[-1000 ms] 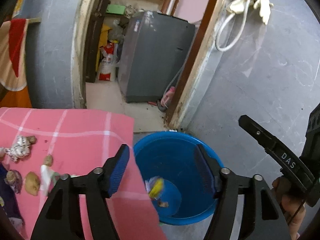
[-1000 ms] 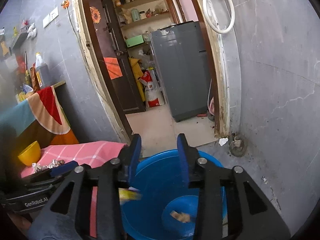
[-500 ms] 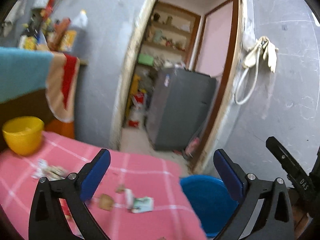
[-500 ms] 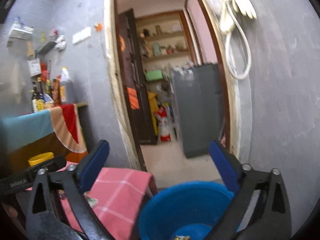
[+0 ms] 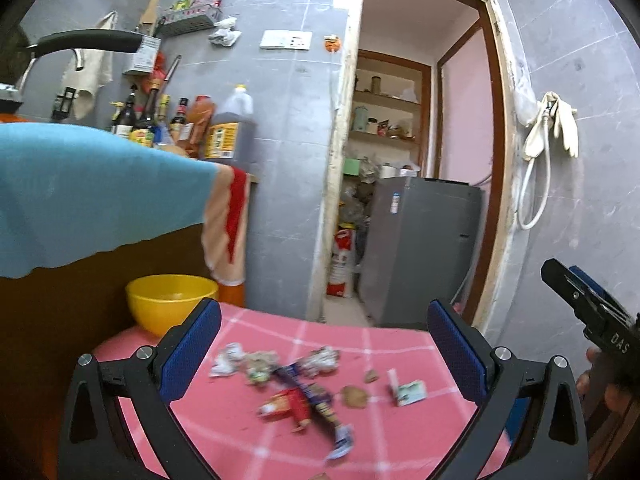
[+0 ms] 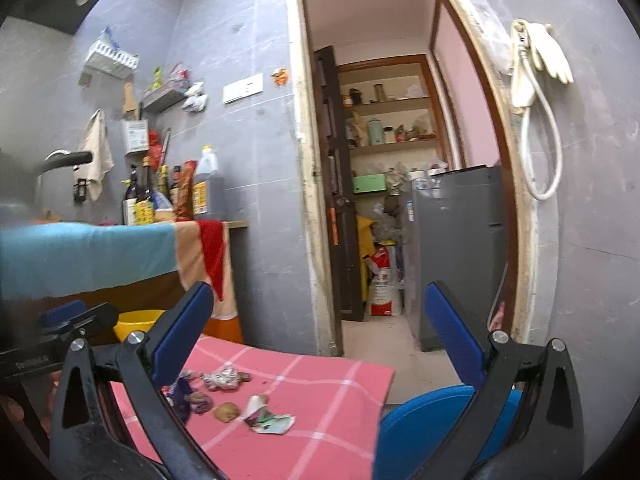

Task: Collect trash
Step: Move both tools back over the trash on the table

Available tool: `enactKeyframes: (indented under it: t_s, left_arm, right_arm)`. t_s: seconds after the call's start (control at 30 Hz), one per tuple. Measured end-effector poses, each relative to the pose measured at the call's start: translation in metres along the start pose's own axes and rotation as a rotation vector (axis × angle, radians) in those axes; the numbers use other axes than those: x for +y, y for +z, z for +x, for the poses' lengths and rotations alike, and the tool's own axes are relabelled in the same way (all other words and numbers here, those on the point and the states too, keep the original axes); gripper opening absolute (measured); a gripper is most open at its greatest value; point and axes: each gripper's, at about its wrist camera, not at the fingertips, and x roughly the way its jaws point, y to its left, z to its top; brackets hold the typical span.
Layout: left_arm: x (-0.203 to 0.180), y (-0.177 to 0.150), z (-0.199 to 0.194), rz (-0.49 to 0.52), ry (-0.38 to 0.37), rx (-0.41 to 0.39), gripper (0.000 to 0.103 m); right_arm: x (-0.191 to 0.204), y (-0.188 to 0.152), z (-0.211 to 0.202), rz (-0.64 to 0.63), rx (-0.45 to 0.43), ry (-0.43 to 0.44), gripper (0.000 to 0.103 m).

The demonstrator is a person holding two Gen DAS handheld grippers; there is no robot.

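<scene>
Left gripper [image 5: 324, 344]: jaws spread wide, nothing between the blue pads [image 5: 190, 350]; it hangs above a pink checked cloth [image 5: 400, 340]. Right gripper [image 6: 316, 332]: jaws likewise wide apart and empty, over the same cloth [image 6: 320, 380] and a blue bin [image 6: 416, 424] at the cloth's right edge.

Trash [image 5: 304, 388]: scattered on the cloth in a loose cluster, comprising crumpled foil [image 5: 324, 358], a red wrapper [image 5: 286, 402], a dark blue wrapper [image 5: 320, 400], a brown scrap [image 5: 354, 396] and a torn pale packet [image 5: 410, 392]. Print on the wrappers is blurred and unreadable. In the right view the packet [image 6: 272, 420] lies nearest the bin.

Yellow bowl [image 5: 172, 300]: at the cloth's far left corner.

Legible writing: "DAS" in white on the right gripper's body [image 5: 612, 344], seen from the left view. The lettering on the left gripper's body [image 6: 32, 364] in the right view is too blurred to read. Labels on the counter bottles [image 5: 228, 128] cannot be read.
</scene>
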Motion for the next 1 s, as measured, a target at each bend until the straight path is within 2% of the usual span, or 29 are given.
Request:
enactKeyframes:
  t_s: [0.23, 0.53, 0.77, 1.0]
  left_arm:
    - [0.025, -0.026, -0.004, 0.038, 0.033, 0.072, 0.101]
    - [0.026, -0.054, 0.018, 0.07, -0.01, 0.274, 0.101]
    - [0.021, -0.063, 0.047, 0.086, 0.009, 0.418, 0.101]
    - [0.029, -0.069, 0.076, 0.1, 0.017, 0.52, 0.098]
  right_arm:
    - [0.019, -0.02, 0.019, -0.023, 0.106, 0.038, 0.103]
    - [0.023, -0.064, 0.066, -0.062, 0.418, 0.011, 0.103]
    - [0.013, -0.084, 0.084, -0.05, 0.566, 0.004, 0.103]
    - [0.008, -0.097, 0.107, -0.01, 0.697, 0.033, 0.103]
